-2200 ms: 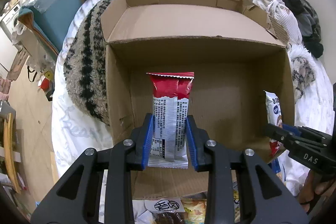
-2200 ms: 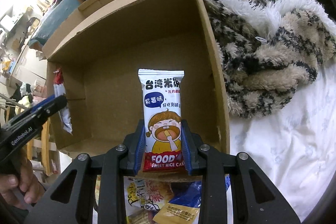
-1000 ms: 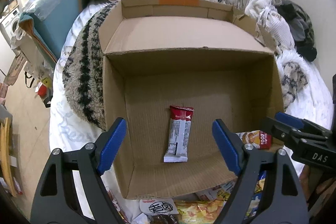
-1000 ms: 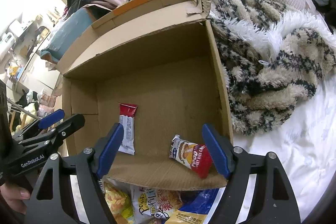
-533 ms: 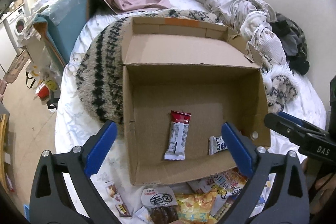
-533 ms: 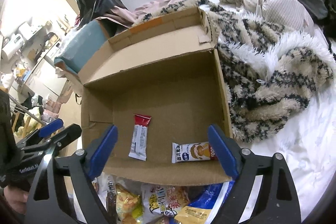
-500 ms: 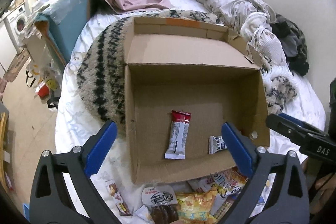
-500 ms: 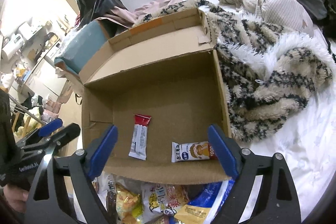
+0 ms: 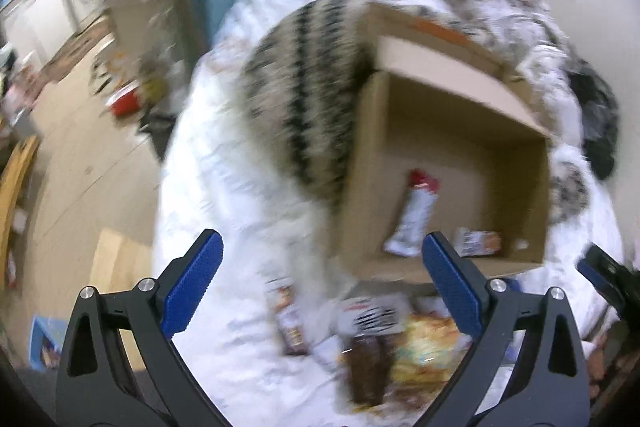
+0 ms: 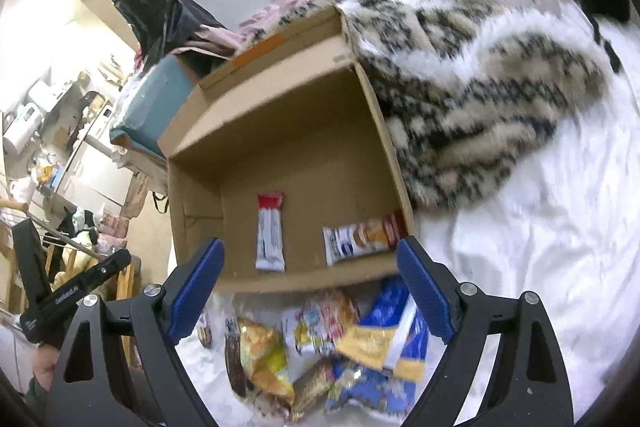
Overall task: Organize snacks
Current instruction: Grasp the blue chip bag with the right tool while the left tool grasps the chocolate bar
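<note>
red snack bar: the red snack bar lies flat on the floor of the cardboard box, its long axis running away from the right gripper, red end farthest off; it sits just ahead of that gripper's left finger.
rice cake packet: the rice cake packet lies flat in the box's near right corner, long axis crosswise to the bar, red end against the right wall, just ahead of the right gripper's right finger.
right gripper: jaws wide apart, having just been opening, nothing between them.
left gripper: the left gripper is spread wide, just opened, empty; the box with bar and packet lies ahead and to its right, blurred.
loose snacks: a heap of loose snacks lies on the white bed sheet, between the right gripper's fingers, outside the box's near wall.
</note>
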Demonstrator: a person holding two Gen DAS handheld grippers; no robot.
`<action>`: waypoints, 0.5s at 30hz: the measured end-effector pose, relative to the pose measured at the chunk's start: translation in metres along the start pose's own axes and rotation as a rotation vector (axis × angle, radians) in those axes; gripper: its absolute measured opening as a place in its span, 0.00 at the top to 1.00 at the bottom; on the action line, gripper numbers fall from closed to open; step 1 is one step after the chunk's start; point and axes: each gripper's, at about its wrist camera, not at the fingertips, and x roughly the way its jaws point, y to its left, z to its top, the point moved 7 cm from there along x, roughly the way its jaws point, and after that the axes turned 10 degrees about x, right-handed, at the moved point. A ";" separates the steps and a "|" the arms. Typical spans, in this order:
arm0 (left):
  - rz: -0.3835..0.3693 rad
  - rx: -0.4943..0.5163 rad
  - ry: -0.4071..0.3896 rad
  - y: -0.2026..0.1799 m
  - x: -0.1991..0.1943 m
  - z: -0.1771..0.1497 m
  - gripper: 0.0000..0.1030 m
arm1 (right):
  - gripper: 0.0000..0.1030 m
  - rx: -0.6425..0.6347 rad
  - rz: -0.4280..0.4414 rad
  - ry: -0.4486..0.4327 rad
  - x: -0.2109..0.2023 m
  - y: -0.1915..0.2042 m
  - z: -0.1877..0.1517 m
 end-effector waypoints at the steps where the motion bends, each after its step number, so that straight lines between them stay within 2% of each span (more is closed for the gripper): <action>1: 0.023 -0.017 0.028 0.010 0.005 -0.008 0.04 | 0.12 0.007 0.000 0.011 0.000 -0.002 -0.005; 6: 0.048 -0.087 0.195 0.033 0.041 -0.051 0.04 | 0.12 0.022 0.000 0.044 -0.005 -0.010 -0.025; 10: 0.041 -0.130 0.333 0.028 0.081 -0.087 0.05 | 0.12 0.060 -0.011 0.044 -0.012 -0.023 -0.034; 13: 0.029 -0.155 0.394 0.022 0.107 -0.100 0.19 | 0.12 0.092 -0.019 0.045 -0.013 -0.029 -0.037; 14: 0.040 -0.152 0.418 0.022 0.114 -0.105 0.27 | 0.12 0.097 -0.023 0.041 -0.014 -0.031 -0.037; 15: 0.039 -0.157 0.445 0.020 0.119 -0.111 0.41 | 0.12 0.097 -0.029 0.037 -0.015 -0.032 -0.037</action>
